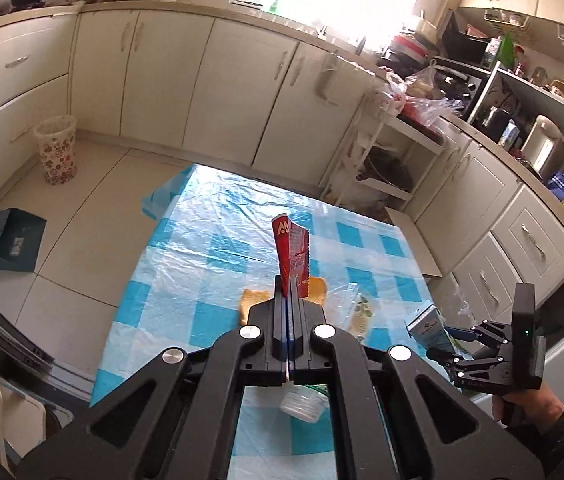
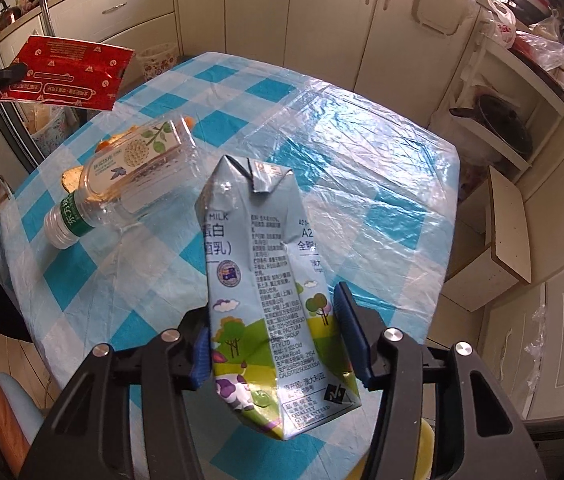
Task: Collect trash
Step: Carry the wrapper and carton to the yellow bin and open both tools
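two grippers, each loaded. left gripper (image 1: 291,280) jaws pinched narrow on a red wrapper (image 1: 293,256), held upright above the table (image 1: 210,240). right gripper (image 2: 278,344) jaws clamp a milk carton (image 2: 266,280) at its sides, also off the table. a plastic bottle (image 2: 122,184) lies on its side on the checked cloth, near the left edge. a patterned bin (image 1: 56,150) stands on the floor by the cabinets.

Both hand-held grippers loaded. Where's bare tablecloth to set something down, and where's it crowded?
Free: the far and right part of the checked tablecloth, from beyond the milk carton to the table's edge. Crowded: the near-left side, where the clear plastic bottle and orange scraps lie under the red wrapper.
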Motion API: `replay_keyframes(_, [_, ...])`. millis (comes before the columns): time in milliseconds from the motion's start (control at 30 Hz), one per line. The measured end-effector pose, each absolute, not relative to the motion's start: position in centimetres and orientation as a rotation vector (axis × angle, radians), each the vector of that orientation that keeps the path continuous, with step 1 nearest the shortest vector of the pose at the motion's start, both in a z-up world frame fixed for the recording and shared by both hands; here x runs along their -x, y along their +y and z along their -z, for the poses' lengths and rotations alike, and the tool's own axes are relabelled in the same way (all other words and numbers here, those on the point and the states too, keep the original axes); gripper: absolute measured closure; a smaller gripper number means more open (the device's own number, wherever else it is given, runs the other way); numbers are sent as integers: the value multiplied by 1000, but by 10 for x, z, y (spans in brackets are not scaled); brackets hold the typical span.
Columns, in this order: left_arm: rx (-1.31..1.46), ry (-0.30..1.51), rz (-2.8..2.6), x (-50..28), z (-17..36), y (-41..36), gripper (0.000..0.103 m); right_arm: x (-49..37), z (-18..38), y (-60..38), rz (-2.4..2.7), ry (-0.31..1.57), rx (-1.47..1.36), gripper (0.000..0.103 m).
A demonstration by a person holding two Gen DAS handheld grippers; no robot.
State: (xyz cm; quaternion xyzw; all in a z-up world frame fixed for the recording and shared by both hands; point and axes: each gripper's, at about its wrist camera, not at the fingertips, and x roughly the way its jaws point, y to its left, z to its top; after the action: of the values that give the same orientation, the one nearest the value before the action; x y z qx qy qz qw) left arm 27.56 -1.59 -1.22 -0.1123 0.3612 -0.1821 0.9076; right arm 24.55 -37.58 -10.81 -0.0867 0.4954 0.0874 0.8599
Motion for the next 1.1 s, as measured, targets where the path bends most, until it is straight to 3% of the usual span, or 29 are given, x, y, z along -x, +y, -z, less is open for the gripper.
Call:
replay_keyframes(367, [101, 778, 627, -227, 4, -155, 102, -184, 121, -498, 97, 1104, 58, 50])
replay_keyframes(733, [-25, 896, 830, -177, 44, -309, 102, -145, 220, -547, 113, 1530, 19, 49])
replay_keyframes(800, [-54, 919, 849, -168, 54, -330, 102, -145, 228, -551, 133, 1572, 21, 43])
replay_keyframes(967, [-113, 962, 877, -151, 76, -361, 102, -142, 200, -583, 286, 1456, -82, 26])
replay_keyframes(1100, [-166, 984, 892, -140, 93, -382, 102, -131, 158, -608, 445, 1261, -156, 20])
